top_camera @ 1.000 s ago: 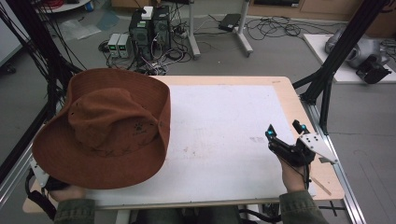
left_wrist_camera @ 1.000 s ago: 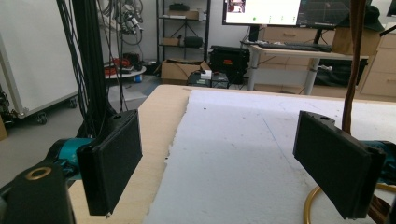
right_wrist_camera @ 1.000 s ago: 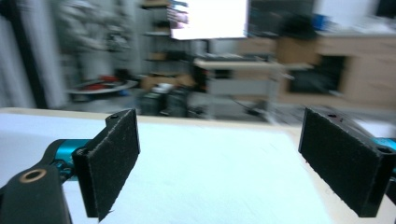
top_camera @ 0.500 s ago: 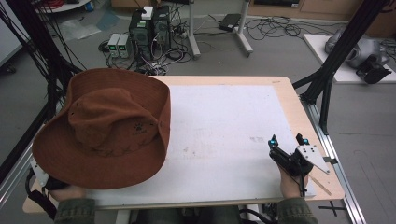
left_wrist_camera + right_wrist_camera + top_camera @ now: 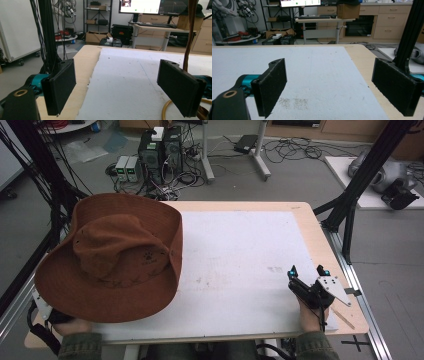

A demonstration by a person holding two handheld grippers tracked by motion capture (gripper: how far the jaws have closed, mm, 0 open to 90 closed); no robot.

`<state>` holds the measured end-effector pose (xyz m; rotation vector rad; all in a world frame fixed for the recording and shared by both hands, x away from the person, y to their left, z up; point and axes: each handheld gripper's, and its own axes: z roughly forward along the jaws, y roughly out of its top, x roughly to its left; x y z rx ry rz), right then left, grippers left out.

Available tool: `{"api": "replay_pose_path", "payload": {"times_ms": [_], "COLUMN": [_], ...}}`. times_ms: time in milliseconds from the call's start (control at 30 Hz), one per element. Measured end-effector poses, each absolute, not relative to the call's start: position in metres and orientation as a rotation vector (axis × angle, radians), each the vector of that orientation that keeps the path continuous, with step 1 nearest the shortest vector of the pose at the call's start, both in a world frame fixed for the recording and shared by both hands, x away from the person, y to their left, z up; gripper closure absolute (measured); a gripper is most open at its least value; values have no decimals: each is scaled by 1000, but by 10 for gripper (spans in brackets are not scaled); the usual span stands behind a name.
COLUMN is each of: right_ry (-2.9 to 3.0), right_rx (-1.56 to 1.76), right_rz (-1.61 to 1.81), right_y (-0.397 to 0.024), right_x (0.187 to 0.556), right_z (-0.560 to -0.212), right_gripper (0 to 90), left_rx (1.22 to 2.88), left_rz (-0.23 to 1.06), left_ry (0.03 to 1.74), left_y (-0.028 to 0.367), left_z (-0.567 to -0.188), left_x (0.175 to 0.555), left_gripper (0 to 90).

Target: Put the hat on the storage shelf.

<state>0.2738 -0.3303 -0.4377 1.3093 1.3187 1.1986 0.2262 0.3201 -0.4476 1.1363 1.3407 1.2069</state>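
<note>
A: On the left half of the worktop [image 5: 305, 227]: a wide-brimmed brown hat [image 5: 112, 257], crown up, brim hanging past the left and near edges, covering part of the white foam sheet [image 5: 240, 255].

B: Underneath that near-left brim?

A: A sleeve and a hand [image 5: 75, 326] poking out at the near edge, with a bit of black gear beside them. Left hand-held gripper [image 5: 117, 87] seen from its own camera: jaws spread wide, nothing between them, pointing along the seam between bare wood and foam. Hanging at the right of that view, a brown strip, probably the hat's brim, with a loop of yellowish cord [image 5: 166, 113] below it.

B: And on the right?

A: Near the right near corner, the right hand-held gripper [image 5: 307, 271], low over the foam's right edge, held from below by the other hand [image 5: 312, 317]. Jaws released there too, wide apart and empty, tips pointing far. Grey three-cornered plate riding on top.

B: Distance between hat and that gripper?

A: Well apart, with bare foam between. Faint grey smudges [image 5: 294, 102] on the sheet just ahead of the right jaws.

B: Beyond the worktop?

A: On the floor at the far side, computer boxes [image 5: 160, 147] and tangled cables.
</note>
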Motion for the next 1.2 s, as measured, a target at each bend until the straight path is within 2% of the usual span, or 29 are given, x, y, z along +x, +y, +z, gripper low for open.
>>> {"api": "replay_pose_path", "payload": {"times_ms": [1200], "right_ry": [1354], "right_rx": [1303], "right_rz": [1214], "right_y": [-330], "right_x": [280], "right_z": [-440], "right_gripper": [119], "left_rx": [1135], "left_rz": [1188], "left_ry": [1345], "left_y": [319], "left_z": [-449], "left_x": [228], "left_gripper": [157]}}
